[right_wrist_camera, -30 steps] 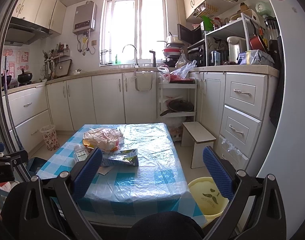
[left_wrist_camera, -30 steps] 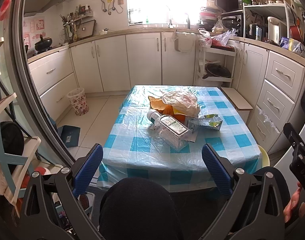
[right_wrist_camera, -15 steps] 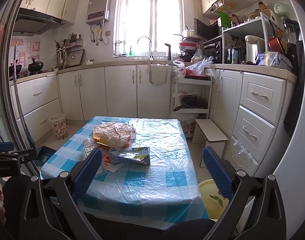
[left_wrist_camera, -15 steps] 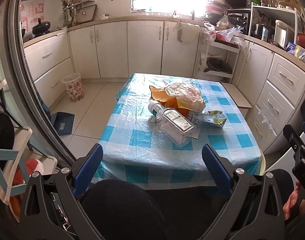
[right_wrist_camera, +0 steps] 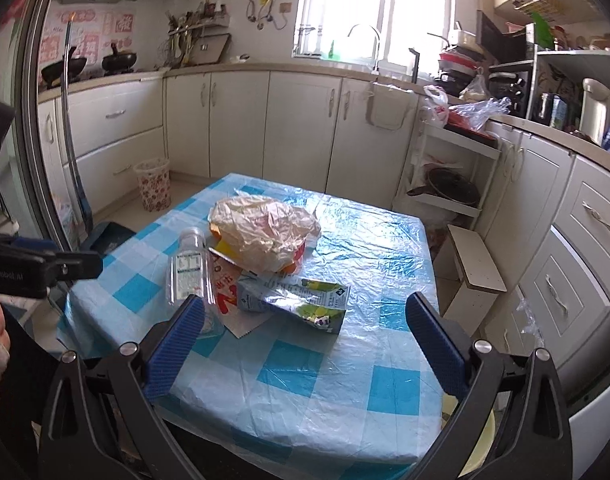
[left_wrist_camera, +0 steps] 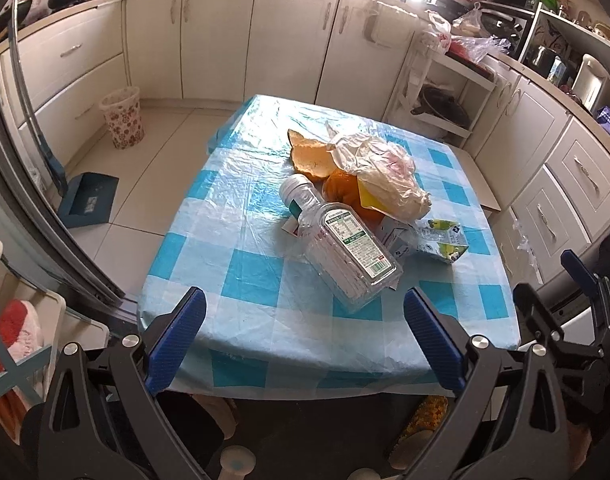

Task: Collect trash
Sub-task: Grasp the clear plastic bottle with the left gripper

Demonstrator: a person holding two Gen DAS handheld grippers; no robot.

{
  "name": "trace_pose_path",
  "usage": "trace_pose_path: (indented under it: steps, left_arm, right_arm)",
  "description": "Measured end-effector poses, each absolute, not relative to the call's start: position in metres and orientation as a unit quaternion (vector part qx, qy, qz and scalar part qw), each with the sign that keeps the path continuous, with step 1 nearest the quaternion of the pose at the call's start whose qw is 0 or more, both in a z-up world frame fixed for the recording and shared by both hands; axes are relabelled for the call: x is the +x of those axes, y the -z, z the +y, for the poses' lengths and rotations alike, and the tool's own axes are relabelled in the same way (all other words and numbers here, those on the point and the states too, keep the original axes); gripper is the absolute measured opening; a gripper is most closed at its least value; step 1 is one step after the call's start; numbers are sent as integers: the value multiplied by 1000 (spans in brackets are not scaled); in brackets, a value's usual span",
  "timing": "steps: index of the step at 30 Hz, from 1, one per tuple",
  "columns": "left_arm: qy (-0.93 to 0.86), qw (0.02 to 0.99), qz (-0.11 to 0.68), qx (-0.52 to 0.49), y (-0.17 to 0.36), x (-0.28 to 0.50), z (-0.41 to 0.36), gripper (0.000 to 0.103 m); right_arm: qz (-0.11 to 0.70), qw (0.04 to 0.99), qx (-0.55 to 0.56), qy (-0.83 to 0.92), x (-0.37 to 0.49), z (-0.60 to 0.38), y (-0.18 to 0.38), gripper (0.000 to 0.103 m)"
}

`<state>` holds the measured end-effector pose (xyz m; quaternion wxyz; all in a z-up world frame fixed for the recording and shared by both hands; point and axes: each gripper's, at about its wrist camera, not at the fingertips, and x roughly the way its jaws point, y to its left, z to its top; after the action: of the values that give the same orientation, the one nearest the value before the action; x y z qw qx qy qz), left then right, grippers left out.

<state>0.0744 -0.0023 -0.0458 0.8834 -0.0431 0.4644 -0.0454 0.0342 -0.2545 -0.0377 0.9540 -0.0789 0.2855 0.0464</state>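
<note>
A pile of trash lies on the blue-checked table (left_wrist_camera: 265, 280): a clear plastic bottle (left_wrist_camera: 341, 248) on its side, a crumpled plastic bag (left_wrist_camera: 381, 172), orange peel (left_wrist_camera: 305, 156) and a flattened drink carton (left_wrist_camera: 441, 240). In the right wrist view the bottle (right_wrist_camera: 189, 268), the bag (right_wrist_camera: 265, 232) and the carton (right_wrist_camera: 297, 300) lie just ahead. My left gripper (left_wrist_camera: 305, 336) is open and empty above the table's near edge. My right gripper (right_wrist_camera: 305, 340) is open and empty, close in front of the carton.
A patterned waste bin (left_wrist_camera: 123, 122) stands on the floor at the left by the cabinets, also in the right wrist view (right_wrist_camera: 153, 184). A blue dustpan (left_wrist_camera: 89, 200) lies on the floor. A small stool (right_wrist_camera: 477, 264) and a yellow basin (right_wrist_camera: 473, 452) are right of the table.
Both grippers have moved forward and closer to the table, so the trash pile looks larger. Both stay open and empty.
</note>
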Motion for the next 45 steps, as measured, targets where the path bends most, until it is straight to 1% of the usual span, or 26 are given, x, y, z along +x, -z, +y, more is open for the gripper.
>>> trace_pose_path:
  steps: [3, 6, 12, 18, 23, 30, 33, 36, 38, 39, 41, 45]
  left_arm:
    - [48, 874, 482, -50, 58, 94, -13, 95]
    - [47, 867, 494, -45, 69, 114, -27, 95]
    - [35, 850, 524, -44, 96, 149, -49, 95]
    - [9, 848, 529, -28, 112, 170, -62, 95]
    - [-6, 841, 541, -17, 123, 178, -59, 95]
    - [-10, 835, 550, 1, 123, 180, -41, 95]
    - [-7, 834, 552, 9, 120, 183, -34, 91]
    - [-2, 835, 550, 30, 118, 188, -34, 82]
    - [6, 834, 550, 38, 117, 189, -35, 70]
    - [11, 835, 550, 39, 116, 189, -35, 67]
    - [17, 837, 546, 35, 116, 189, -32, 56]
    - [25, 843, 537, 28, 115, 185, -27, 54]
  right_arm:
    - [303, 945, -115, -55, 50, -256, 50, 97]
    - [309, 941, -121, -66, 64, -264, 54, 97]
    - [320, 943, -58, -75, 88, -283, 58, 97]
    - [328, 940, -19, -89, 97, -287, 57, 97]
    - [321, 943, 0, -90, 102, -289, 50, 97]
    - [313, 944, 24, -101, 109, -285, 43, 97]
    - [317, 942, 22, -107, 111, -281, 45, 97]
    - [328, 939, 12, -107, 113, -275, 50, 97]
    - [338, 935, 6, -107, 115, -273, 55, 97]
    - [343, 933, 6, -109, 116, -272, 57, 97]
    - [347, 930, 15, -120, 117, -272, 59, 96]
    - [355, 922, 33, -151, 120, -265, 63, 96]
